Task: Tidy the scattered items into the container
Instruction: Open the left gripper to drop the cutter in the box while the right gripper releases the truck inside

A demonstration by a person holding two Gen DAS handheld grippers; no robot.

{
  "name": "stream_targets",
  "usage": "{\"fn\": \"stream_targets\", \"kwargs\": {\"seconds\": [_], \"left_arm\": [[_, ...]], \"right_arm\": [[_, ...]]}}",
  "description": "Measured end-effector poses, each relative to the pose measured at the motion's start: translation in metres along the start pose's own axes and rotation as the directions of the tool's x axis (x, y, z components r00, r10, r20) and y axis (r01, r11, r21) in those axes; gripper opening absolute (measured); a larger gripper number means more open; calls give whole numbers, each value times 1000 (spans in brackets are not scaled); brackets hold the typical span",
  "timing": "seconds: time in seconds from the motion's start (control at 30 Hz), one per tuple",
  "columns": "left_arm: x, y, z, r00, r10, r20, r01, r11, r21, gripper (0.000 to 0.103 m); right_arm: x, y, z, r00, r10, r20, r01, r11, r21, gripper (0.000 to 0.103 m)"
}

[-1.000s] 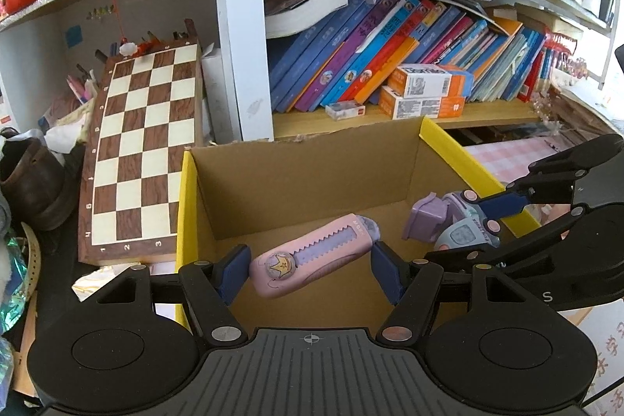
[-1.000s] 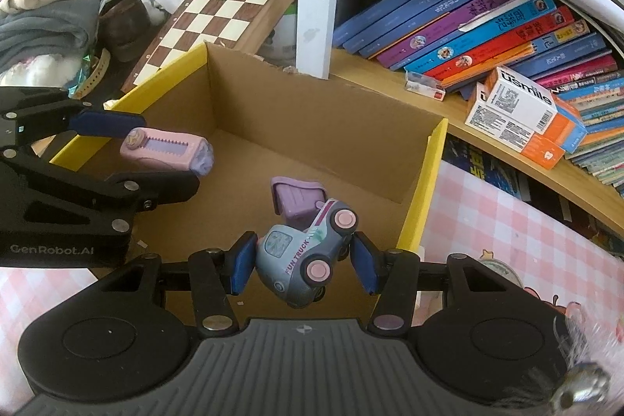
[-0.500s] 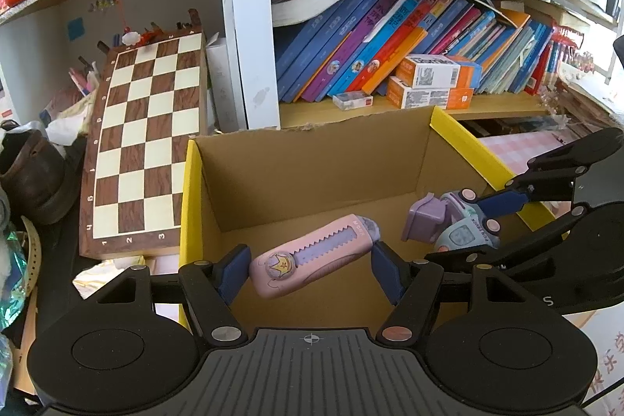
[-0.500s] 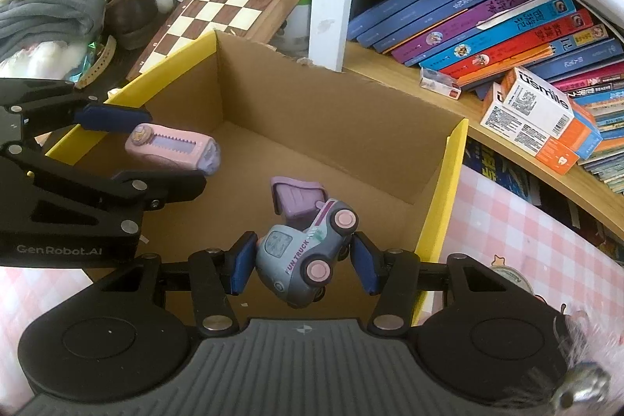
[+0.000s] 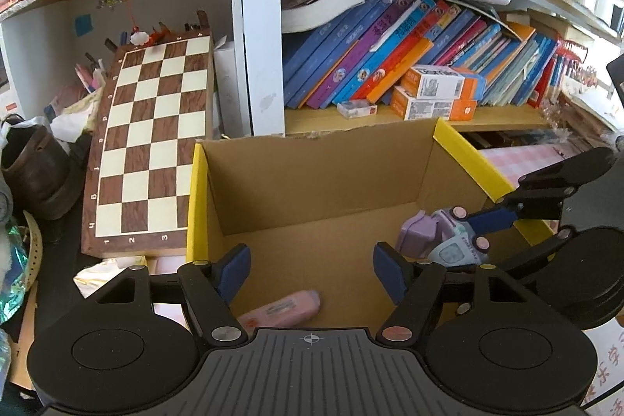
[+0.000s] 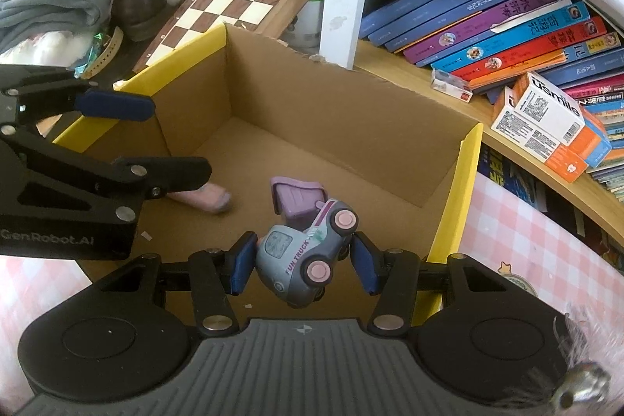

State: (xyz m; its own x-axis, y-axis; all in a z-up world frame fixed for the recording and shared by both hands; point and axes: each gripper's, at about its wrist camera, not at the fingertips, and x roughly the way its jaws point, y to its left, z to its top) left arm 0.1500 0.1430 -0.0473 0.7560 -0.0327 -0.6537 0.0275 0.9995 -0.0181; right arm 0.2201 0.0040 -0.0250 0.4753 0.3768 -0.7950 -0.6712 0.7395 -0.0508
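Left gripper [image 5: 312, 269] is hanging released above pink case [image 5: 279, 310] lying in cardboard box [image 5: 312, 178]; right gripper [image 6: 302, 262] is grasping toy truck [image 6: 306, 252].

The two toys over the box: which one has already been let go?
The pink case, lying loose on the box floor. The toy truck sits clamped in the right gripper.

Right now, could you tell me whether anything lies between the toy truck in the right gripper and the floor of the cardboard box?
Nothing visible does. The toy truck hangs in the right gripper over bare floor of the cardboard box. The pink case lies on the floor off toward the left gripper, apart from the truck.
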Motion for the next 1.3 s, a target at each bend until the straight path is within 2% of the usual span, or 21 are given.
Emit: {"fn": "stream_targets", "kwargs": {"seconds": [0.2, 0.3, 0.6, 1.07, 1.3], "left_arm": [[-2, 1, 0, 1000, 1, 2, -1, 1000, -4, 72], [-4, 1, 0, 1000, 7, 4, -7, 1000, -7, 76], [-11, 7, -1, 1000, 20, 21, -19, 999, -41, 80], [-11, 8, -3, 1000, 16, 12, -15, 999, -36, 81], [-11, 6, -3, 1000, 12, 11, -11, 999, -30, 81]], "right_arm": [[2, 0, 1, 1000, -3, -3, 3, 1000, -12, 50], [4, -1, 3, 1000, -4, -7, 4, 1000, -22, 50], [9, -11, 24, 999, -42, 25, 43, 998, -43, 50], [31, -12, 27, 998, -62, -26, 59, 994, -93, 50], [32, -14, 27, 997, -70, -20, 68, 993, -92, 50]]}}
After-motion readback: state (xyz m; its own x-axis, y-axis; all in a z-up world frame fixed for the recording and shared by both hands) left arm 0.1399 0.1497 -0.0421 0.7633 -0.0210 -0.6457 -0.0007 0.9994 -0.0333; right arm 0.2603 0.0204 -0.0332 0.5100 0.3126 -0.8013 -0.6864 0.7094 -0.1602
